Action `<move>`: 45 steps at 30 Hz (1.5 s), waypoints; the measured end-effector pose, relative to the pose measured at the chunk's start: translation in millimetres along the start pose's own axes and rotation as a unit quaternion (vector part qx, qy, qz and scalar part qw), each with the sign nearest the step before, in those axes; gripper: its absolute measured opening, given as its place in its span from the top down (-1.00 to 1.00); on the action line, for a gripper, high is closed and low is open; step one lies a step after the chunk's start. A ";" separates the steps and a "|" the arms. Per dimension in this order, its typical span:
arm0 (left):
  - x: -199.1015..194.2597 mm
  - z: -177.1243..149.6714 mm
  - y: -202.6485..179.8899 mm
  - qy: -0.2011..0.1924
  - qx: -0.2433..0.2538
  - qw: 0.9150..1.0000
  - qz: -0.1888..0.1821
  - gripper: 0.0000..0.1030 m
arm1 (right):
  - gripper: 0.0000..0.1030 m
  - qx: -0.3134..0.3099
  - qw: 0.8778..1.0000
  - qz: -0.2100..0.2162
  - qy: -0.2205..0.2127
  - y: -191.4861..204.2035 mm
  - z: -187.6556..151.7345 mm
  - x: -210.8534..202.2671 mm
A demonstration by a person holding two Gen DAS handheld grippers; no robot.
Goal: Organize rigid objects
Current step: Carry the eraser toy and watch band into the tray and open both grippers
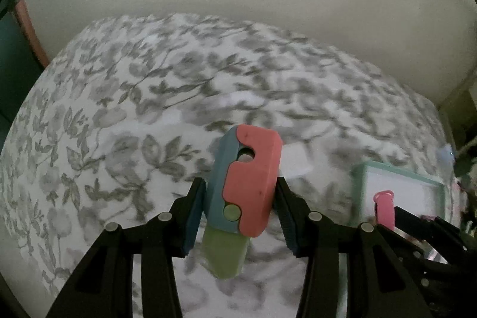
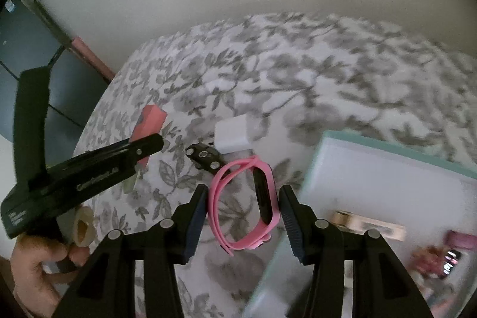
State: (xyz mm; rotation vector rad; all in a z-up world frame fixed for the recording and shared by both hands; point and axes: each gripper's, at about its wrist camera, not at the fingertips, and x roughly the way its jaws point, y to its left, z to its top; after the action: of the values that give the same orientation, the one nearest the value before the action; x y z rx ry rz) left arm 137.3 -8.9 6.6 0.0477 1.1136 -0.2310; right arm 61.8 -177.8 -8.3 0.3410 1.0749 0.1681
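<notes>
The left tongs [image 1: 241,198] are gripping a toy [image 1: 252,184] between their pads, holding it clear above the desk [image 1: 119,109]. The right tongs [image 2: 243,216] are clasping a pink band [image 2: 262,198], its dark face pressing against the right pad while the strap loop is touching the left one.

A cloth printed with grey leaves is covering the desk, and a plain pale wall is rising behind it. A mint-rimmed tray [image 2: 387,145] is sitting at the right, just beside the band. A white block [image 2: 235,133] and a small black piece [image 2: 205,158] are lying on the cloth beyond the band.

The toy is showing a coral shell over a blue-grey body, with a green tongue sticking out below and round pins through it. A hand [image 2: 35,273] is holding the left tool's grip.
</notes>
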 end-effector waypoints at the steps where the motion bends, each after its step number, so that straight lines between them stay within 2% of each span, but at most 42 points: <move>1: -4.6 -1.1 -8.0 -0.002 0.005 1.000 -0.003 0.06 | 0.00 0.003 1.000 -0.004 -0.006 -2.4 -2.6 -8.6; 4: -17.8 -7.1 -35.0 -0.008 0.022 1.000 -0.013 0.06 | 0.00 0.020 1.000 -0.007 -0.023 -11.9 -11.5 -31.2; 10: -33.1 -22.0 -82.7 -0.015 0.053 0.998 -0.035 0.06 | 0.00 0.049 0.997 -0.040 -0.048 -35.5 -31.0 -72.5; 13: -33.9 -26.5 -103.9 -0.016 0.066 0.997 -0.039 0.06 | 0.00 0.056 0.995 -0.064 -0.060 -45.5 -38.1 -90.4; 19: -28.3 -35.5 -137.0 -0.015 0.086 0.995 -0.049 0.06 | 0.00 0.084 0.990 -0.087 -0.075 -74.0 -43.6 -107.7; 30: 12.9 -38.6 -179.1 -0.003 0.126 0.990 -0.059 0.06 | 0.00 0.133 0.977 -0.158 -0.057 -136.5 -43.7 -94.9; 34: 26.2 -34.8 -191.4 -0.005 0.137 0.989 -0.063 0.06 | 0.00 0.150 0.973 -0.168 -0.048 -156.5 -43.1 -84.5; 39: 43.3 -35.0 -200.5 0.002 0.151 0.987 -0.062 0.05 | -0.01 0.148 0.971 -0.183 -0.035 -165.0 -41.1 -71.9; 45: 58.9 -37.8 -197.8 0.027 0.140 0.987 -0.069 0.05 | -0.01 0.139 0.970 -0.197 -0.020 -167.7 -43.7 -59.6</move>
State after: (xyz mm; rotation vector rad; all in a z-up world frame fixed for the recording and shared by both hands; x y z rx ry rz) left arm 87.5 -205.4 -47.4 0.2282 1.1330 -0.5123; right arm -9.9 -344.1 -36.7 0.3720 1.1072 -0.3460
